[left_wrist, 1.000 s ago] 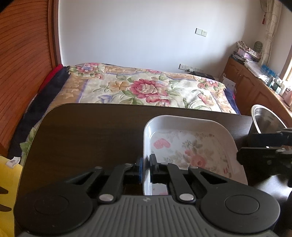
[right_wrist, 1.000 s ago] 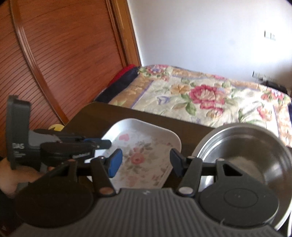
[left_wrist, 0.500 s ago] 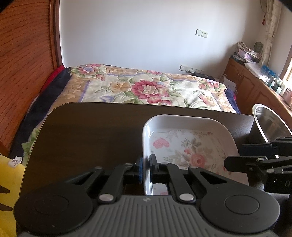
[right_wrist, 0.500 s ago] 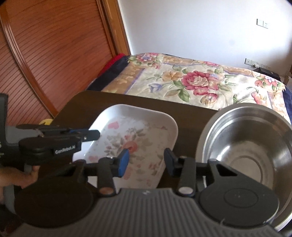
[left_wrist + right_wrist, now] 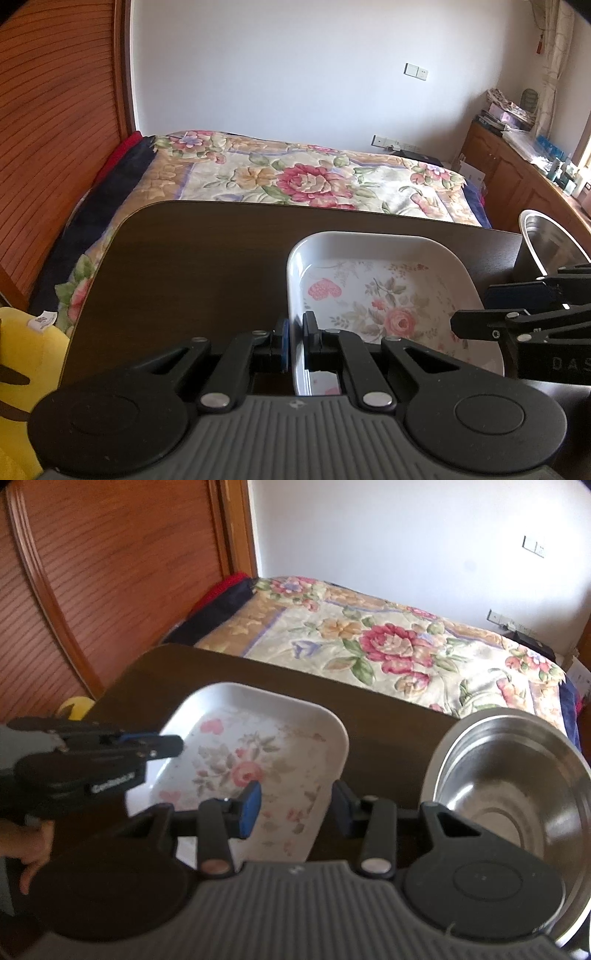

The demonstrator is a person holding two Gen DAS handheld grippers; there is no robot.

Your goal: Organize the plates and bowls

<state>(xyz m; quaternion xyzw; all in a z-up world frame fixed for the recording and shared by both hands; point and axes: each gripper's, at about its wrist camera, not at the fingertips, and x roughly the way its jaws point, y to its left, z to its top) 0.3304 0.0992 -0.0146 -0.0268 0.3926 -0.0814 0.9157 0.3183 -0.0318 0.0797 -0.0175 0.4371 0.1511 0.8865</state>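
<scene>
Your left claw [image 5: 294,341] is clenched on the near left rim of the white floral dish [image 5: 384,295], one finger outside the wall and one inside. The dish stretches away ahead and to the right of that grip, resting on the dark wooden table [image 5: 207,258]. Your right claw [image 5: 295,808] is released, its blue-padded fingers [image 5: 250,806] spread apart above the dish's near right corner, the left finger over the flower pattern and the right one over the table just outside the rim; whether either touches the dish I cannot tell. Just to the right of that claw, close by the dish, stands the steel bowl [image 5: 517,782], upright on the table. Seen from your left claw, the right one reaches in from the right edge [image 5: 517,314] over the dish's right side. Beyond the far table edge lies the flowered bedspread [image 5: 306,181].
</scene>
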